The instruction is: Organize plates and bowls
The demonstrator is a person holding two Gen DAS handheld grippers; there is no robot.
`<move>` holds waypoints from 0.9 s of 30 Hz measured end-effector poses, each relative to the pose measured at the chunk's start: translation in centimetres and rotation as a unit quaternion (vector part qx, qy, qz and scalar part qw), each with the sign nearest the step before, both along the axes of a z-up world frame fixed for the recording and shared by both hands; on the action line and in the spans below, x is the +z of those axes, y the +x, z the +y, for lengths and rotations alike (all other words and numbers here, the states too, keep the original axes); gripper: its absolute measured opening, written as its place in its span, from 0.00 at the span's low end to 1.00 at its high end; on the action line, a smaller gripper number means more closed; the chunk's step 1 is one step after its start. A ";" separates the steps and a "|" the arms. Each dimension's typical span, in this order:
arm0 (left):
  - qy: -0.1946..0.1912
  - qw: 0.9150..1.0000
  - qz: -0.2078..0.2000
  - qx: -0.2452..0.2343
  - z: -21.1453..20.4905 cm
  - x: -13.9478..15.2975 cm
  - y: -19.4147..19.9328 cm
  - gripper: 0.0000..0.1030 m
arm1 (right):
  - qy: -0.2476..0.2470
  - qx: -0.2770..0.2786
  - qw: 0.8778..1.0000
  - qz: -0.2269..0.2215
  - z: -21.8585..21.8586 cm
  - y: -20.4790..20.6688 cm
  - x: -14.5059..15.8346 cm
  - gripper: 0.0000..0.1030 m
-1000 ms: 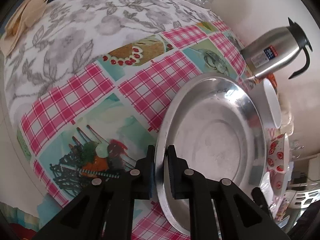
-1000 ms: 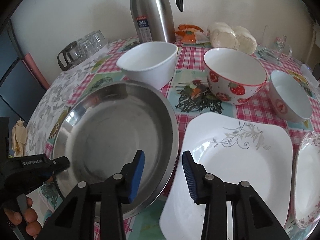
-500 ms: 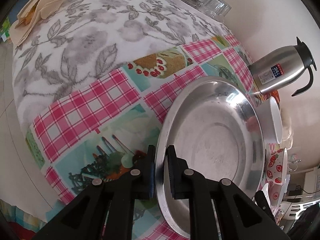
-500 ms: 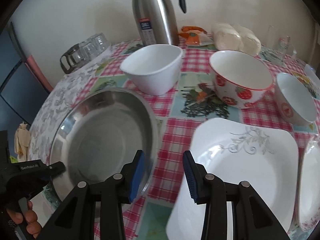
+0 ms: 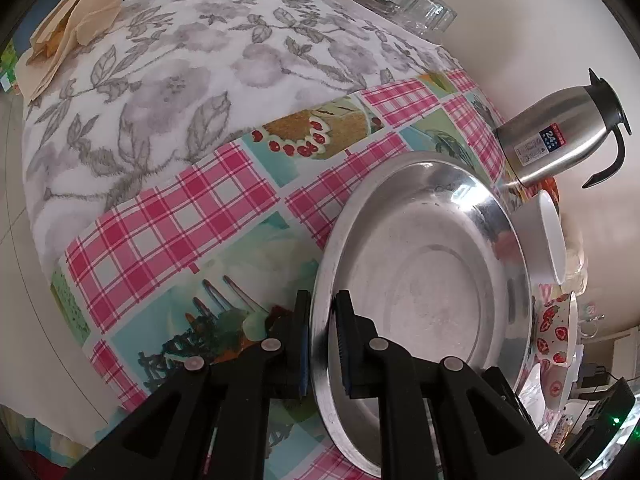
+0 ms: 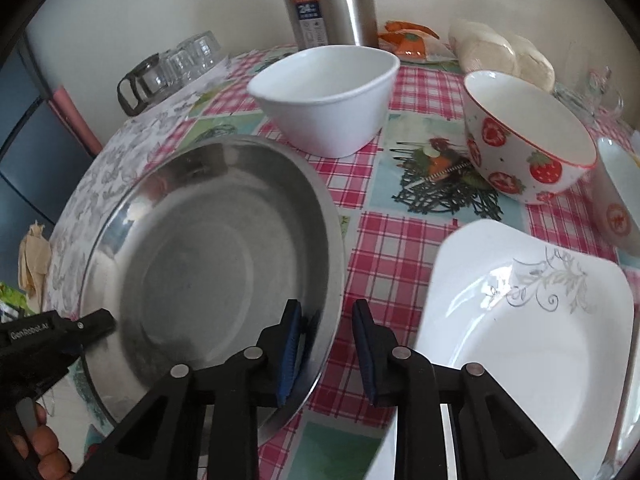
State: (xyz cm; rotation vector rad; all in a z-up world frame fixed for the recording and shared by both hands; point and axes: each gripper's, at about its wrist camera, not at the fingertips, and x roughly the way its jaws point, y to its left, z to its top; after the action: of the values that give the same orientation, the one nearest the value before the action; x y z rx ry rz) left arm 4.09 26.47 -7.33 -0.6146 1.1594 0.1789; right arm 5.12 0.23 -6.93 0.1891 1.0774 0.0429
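Observation:
A steel plate [image 5: 424,280] lies tilted over the checked tablecloth. My left gripper [image 5: 320,312] is shut on its near left rim. The right wrist view has the same steel plate [image 6: 200,260] at left, with the left gripper [image 6: 60,332] and a hand at its far edge. My right gripper [image 6: 328,320] straddles the plate's right rim. Its jaws are closing, the rim sits between them and the right pad stands clear of it. A white square plate [image 6: 540,340] lies to the right, apart from the steel one.
Behind stand a white bowl [image 6: 324,92], a strawberry bowl [image 6: 528,148] and a small bowl [image 6: 616,200]. A steel thermos [image 6: 328,4] and glass cups [image 6: 176,64] line the back. Crumpled paper [image 5: 72,28] lies at the table's far rounded edge.
The steel plate has slid left, off the white square plate's edge. My right gripper has come down over the plate's right rim and its jaws have narrowed. The left grip is unchanged.

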 end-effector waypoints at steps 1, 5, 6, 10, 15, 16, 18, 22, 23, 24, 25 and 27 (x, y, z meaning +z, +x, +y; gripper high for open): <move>0.002 1.000 0.000 -0.001 0.0 0.0 0.0 0.13 | 0.000 0.006 1.000 0.001 0.2 0.0 0.1 0.24; 0.013 1.000 0.001 0.005 0.0 0.2 -0.3 0.14 | -0.021 0.030 0.999 0.005 1.5 -0.1 0.3 0.25; 0.013 1.000 0.001 0.007 0.1 0.2 -0.4 0.14 | -0.018 0.034 0.999 0.003 1.6 -0.2 0.5 0.25; 0.028 1.000 0.004 0.002 -0.1 0.5 -0.8 0.14 | -0.009 0.044 0.999 -0.015 1.6 -0.7 1.6 0.25; 0.045 0.999 -0.001 -0.001 -0.4 1.3 -1.1 0.14 | -0.007 0.061 0.997 -0.045 1.6 -1.4 3.2 0.23; 0.050 0.999 -0.002 -0.002 -0.5 1.6 -1.3 0.14 | -0.005 0.063 0.997 -0.050 1.5 -1.7 3.5 0.23; 0.056 0.998 -0.002 -0.007 -0.7 1.9 -1.3 0.14 | 0.005 0.064 0.996 -0.056 1.2 -1.9 4.0 0.23; 0.060 0.998 -0.002 -0.014 -1.2 2.2 -1.6 0.14 | 0.011 0.062 0.996 -0.060 0.7 -2.2 4.5 0.23; 0.061 0.998 -0.002 -0.014 -1.3 2.4 -1.7 0.14 | 0.014 0.062 0.996 -0.061 0.6 -2.2 4.7 0.23; 0.064 0.998 -0.004 -0.014 -1.4 2.5 -1.7 0.14 | 0.016 0.062 0.996 -0.062 0.5 -2.3 4.8 0.23; 0.068 0.998 -0.005 -0.015 -1.5 2.8 -1.9 0.13 | 0.018 0.062 0.996 -0.066 0.4 -2.4 5.1 0.23; 0.076 0.997 -0.011 -0.018 -1.8 3.5 -2.1 0.13 | 0.016 0.064 0.995 -0.070 0.3 -2.6 5.4 0.23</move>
State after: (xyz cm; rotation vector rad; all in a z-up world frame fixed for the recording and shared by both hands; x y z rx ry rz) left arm 1.95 24.67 -3.84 -0.4601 1.1235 0.2269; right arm 2.49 0.49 -1.51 0.1432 0.9479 0.1849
